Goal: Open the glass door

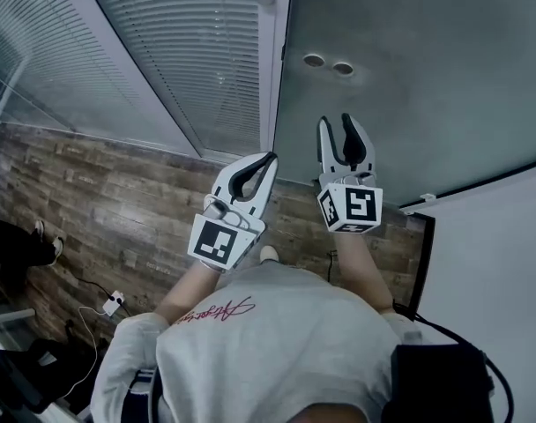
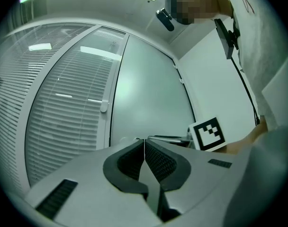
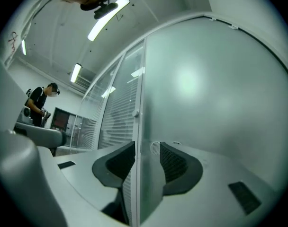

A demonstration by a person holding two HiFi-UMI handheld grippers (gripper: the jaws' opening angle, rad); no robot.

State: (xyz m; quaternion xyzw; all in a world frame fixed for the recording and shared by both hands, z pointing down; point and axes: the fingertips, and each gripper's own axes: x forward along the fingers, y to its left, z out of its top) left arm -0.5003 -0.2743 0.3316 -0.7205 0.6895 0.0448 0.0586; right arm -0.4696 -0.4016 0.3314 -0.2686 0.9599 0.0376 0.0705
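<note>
The frosted glass door (image 1: 427, 77) fills the upper right of the head view, next to a white frame post (image 1: 268, 77). My right gripper (image 1: 336, 123) points at it with its jaws apart. In the right gripper view the door's (image 3: 205, 89) vertical edge runs straight down between the open jaws of the right gripper (image 3: 144, 145); the right jaw shows hazily through the glass, and no pad presses on it. My left gripper (image 1: 270, 159) is held beside it, shut and empty, and the left gripper (image 2: 144, 143) faces the door (image 2: 148, 89).
A glass wall with blinds (image 1: 180, 51) stands left of the post. A small round knob (image 2: 103, 108) sits on the frame. Two round fittings (image 1: 328, 63) show on the door. Wood floor (image 1: 100, 201) with cables (image 1: 114, 302). White wall (image 1: 497, 263) at right. Another person (image 3: 40, 103) stands far off.
</note>
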